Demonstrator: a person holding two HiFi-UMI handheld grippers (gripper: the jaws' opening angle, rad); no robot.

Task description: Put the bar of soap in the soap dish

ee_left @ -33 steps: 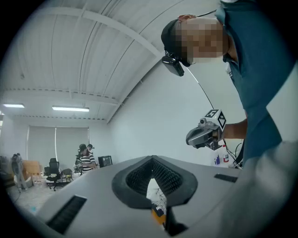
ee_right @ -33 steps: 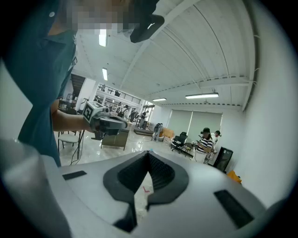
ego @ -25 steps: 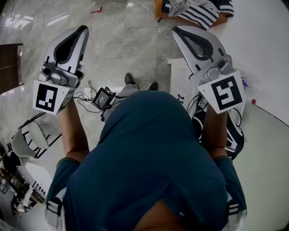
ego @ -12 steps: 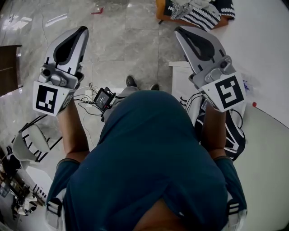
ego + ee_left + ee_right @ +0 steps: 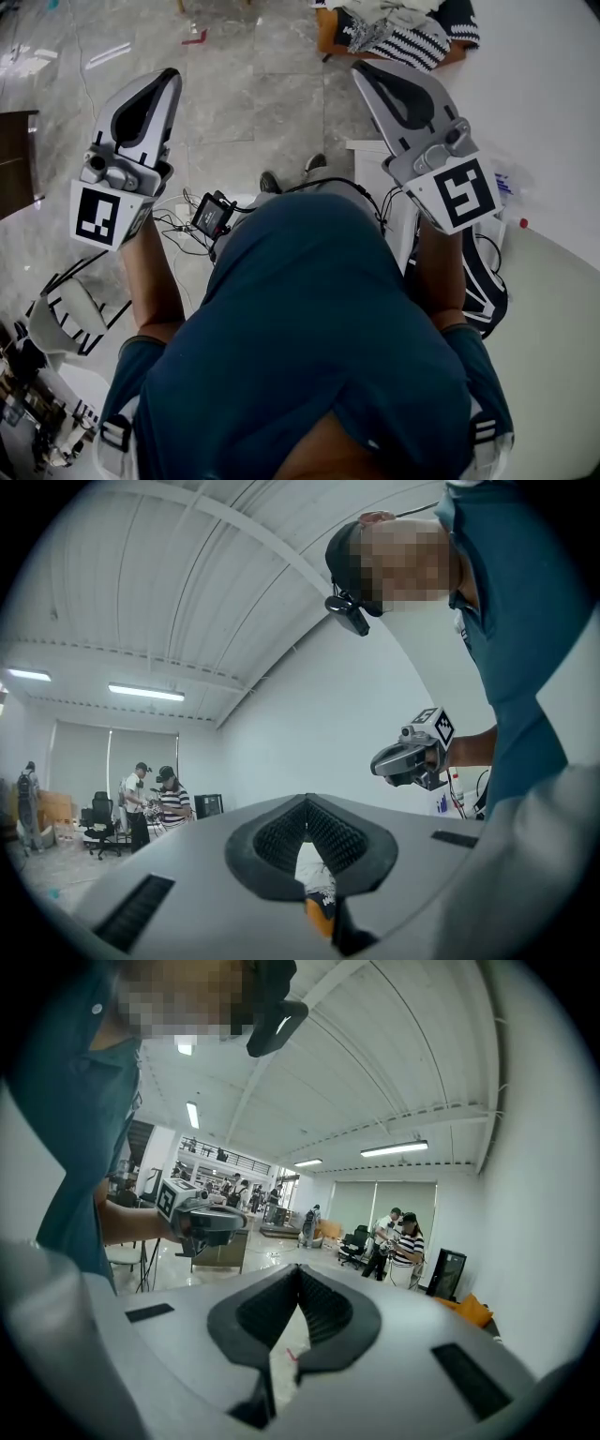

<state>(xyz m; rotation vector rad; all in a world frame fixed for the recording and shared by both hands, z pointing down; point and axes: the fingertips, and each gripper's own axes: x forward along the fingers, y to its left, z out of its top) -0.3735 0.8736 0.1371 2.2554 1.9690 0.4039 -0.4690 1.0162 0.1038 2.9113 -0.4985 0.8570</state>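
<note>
You hold your left hand-held gripper (image 5: 171, 77) out over the grey floor (image 5: 253, 103). Its jaws are pressed together with nothing in them. Your right hand-held gripper (image 5: 362, 67) is level with it and well apart from it, and its jaws are together too (nothing in them either). A pale table (image 5: 562, 366) sits to the right of the right hand-held gripper. I cannot tell where the bar of soap or the soap dish is.

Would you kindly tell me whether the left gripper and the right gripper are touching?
Apart. The head view shows the left gripper and the right gripper held at either side, with floor plainly showing between their tips.
</note>
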